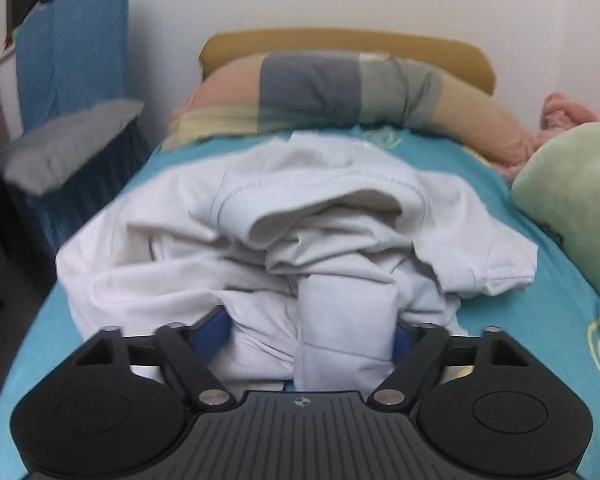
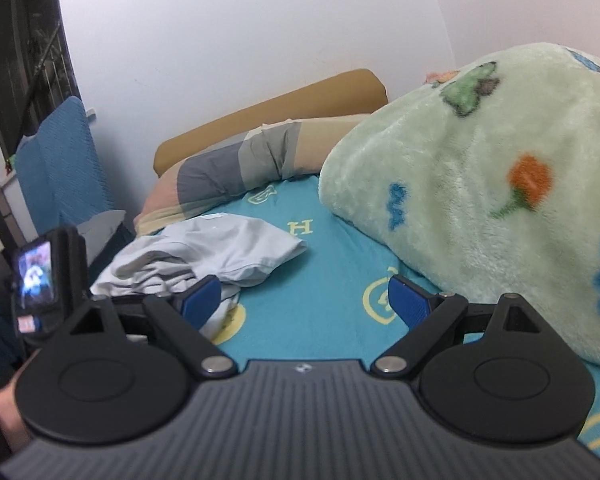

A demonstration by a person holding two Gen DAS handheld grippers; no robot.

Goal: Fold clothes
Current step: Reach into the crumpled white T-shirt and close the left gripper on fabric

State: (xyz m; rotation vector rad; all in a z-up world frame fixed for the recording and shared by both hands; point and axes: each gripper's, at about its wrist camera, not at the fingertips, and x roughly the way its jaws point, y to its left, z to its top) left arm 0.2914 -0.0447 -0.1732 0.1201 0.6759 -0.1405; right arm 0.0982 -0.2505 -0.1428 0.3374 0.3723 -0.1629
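A crumpled white garment (image 1: 300, 220) lies heaped on the turquoise bed sheet (image 1: 520, 300). My left gripper (image 1: 304, 336) is open, its blue pads either side of a bunched fold of the garment that lies between them. In the right wrist view the same garment (image 2: 220, 248) lies left of centre on the sheet (image 2: 320, 280). My right gripper (image 2: 306, 304) is open and empty, to the right of the garment, above bare sheet. The left gripper's camera unit (image 2: 44, 280) shows at the left edge.
A striped bolster pillow (image 1: 340, 92) and a tan headboard (image 1: 340, 40) stand at the bed's far end. A pale green fleece blanket (image 2: 480, 184) is piled on the right. A blue-covered chair (image 1: 72, 52) with a grey pillow (image 1: 68, 144) stands left of the bed.
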